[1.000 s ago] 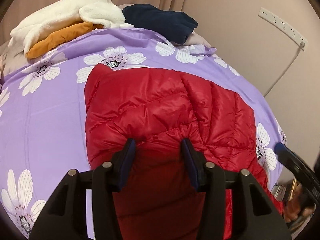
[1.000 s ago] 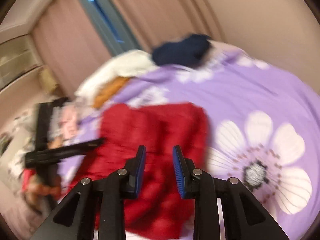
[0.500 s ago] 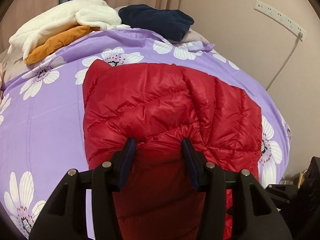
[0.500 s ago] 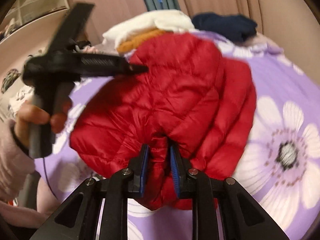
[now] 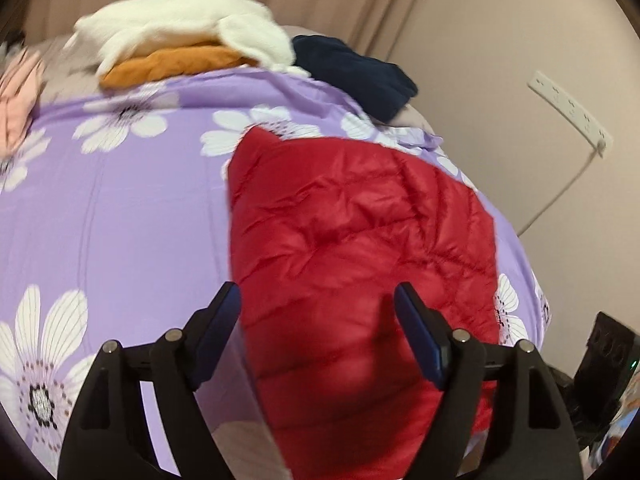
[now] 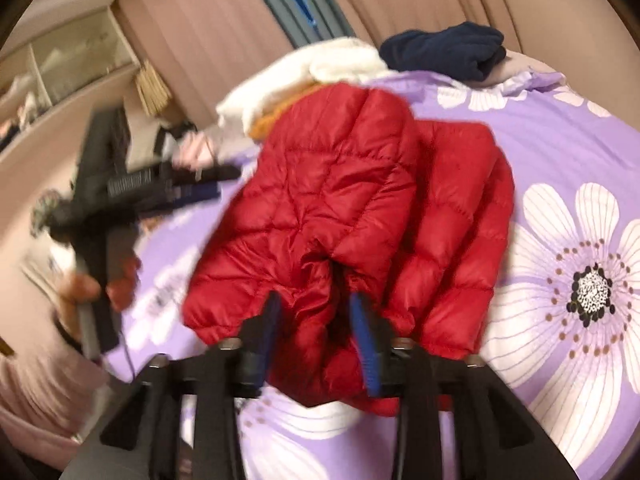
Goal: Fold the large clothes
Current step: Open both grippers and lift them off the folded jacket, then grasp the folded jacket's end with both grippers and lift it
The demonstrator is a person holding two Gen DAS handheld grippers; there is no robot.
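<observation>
I am letting go of the red jacket (image 5: 360,248), which is lying folded on the purple flowered bed (image 5: 120,220), toward the side nearest the wall, so that the fold can settle flat under its own weight. The left gripper (image 5: 316,332) is hanging low over the near end of the jacket with its fingers (image 5: 218,320) spread wide apart; they have just been opening, and the padded cloth is sitting between them without either pad pressing on it. From the right wrist view the right gripper (image 6: 316,320) is also loosening: its fingers (image 6: 362,332) have just been opening and are standing a little apart around a bunched ridge of the jacket's near edge. The cloth there is puckered between the blue pads, and I judge they are no longer clamping it, though blur makes this hard to confirm. I am working both grippers at the same near end because that is where the folded layers meet and need to be laid down together. The jacket looks folded roughly in half, one thick layer over another. At the head of the bed, the white fleece (image 5: 180,24), orange garment (image 5: 172,64) and navy garment (image 5: 356,72) are sitting well apart from it, probably as a stack of finished pieces.
</observation>
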